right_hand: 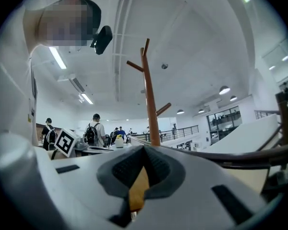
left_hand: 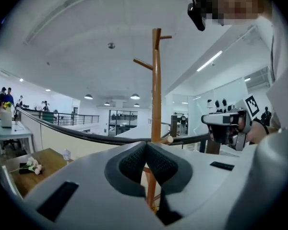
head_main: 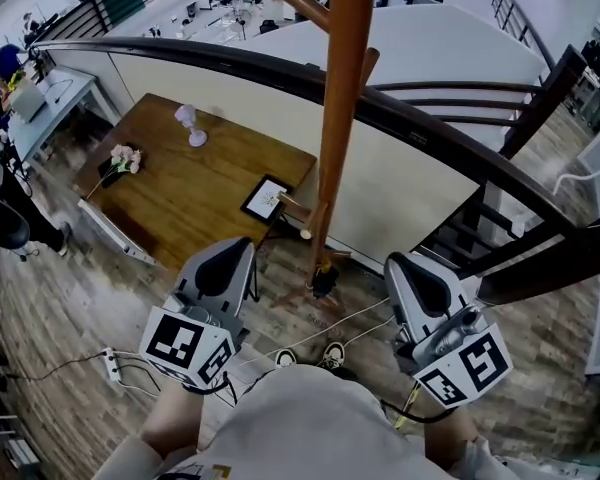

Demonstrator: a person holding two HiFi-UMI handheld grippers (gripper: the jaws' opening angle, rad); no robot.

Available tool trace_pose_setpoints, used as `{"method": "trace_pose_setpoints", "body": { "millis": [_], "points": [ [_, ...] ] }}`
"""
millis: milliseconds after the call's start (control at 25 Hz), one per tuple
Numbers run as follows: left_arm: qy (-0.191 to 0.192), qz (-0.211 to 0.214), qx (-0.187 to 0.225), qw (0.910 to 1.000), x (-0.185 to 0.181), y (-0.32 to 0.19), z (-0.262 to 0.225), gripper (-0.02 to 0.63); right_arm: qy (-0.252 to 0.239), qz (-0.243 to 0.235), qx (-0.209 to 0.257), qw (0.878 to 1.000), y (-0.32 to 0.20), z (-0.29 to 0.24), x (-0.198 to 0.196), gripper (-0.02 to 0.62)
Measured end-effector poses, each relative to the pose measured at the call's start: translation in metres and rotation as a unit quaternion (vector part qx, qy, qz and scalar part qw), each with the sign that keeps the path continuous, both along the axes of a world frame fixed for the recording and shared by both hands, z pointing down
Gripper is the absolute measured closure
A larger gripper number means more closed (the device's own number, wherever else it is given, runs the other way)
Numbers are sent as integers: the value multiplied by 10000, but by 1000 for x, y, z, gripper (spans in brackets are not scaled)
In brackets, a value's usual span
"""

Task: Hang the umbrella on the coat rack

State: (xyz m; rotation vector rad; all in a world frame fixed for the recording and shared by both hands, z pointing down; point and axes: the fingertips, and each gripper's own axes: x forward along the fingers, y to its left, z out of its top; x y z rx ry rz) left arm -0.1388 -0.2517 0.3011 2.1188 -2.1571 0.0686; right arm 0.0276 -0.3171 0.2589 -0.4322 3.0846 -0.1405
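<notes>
Pointing toward the coat rack (head_main: 335, 118), both grippers hung low before the person's body. The left gripper (head_main: 232, 253) had its jaws pressed together with nothing between them. In the left gripper view its pads (left_hand: 129, 164) met at the tips, and the coat rack (left_hand: 156, 90) rose behind them. The right gripper (head_main: 404, 268) was likewise closed and empty, its pads (right_hand: 161, 169) touching at the tips, with the coat rack (right_hand: 150, 104) beyond. The coat rack stood on the floor ahead, between the two grippers and beside a curved railing (head_main: 230, 63). Left of it sat a table (head_main: 180, 203) bearing a tablet (head_main: 266, 198) and flowers (head_main: 123, 158). A small dark thing (head_main: 323, 282) lay at the foot of the coat rack; whether it was the umbrella could not be told.
</notes>
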Motion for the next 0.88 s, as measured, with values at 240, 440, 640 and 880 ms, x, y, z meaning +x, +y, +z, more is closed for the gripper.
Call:
{"method": "trace_pose_setpoints", "body": {
  "millis": [240, 440, 640, 880],
  "points": [
    [-137, 24, -56, 9999, 2, 6, -4, 603, -13, -120, -52, 9999, 3, -5, -9, 591],
    [-128, 34, 39, 9999, 3, 6, -11, 603, 124, -20, 158, 9998, 1, -8, -11, 591],
    [-206, 126, 49, 9997, 4, 3, -15, 603, 143, 22, 238, 9996, -5, -11, -12, 591],
    [-248, 181, 71, 9995, 5, -6, -21, 603, 238, -4, 140, 9996, -10, -5, -12, 591]
  ]
}}
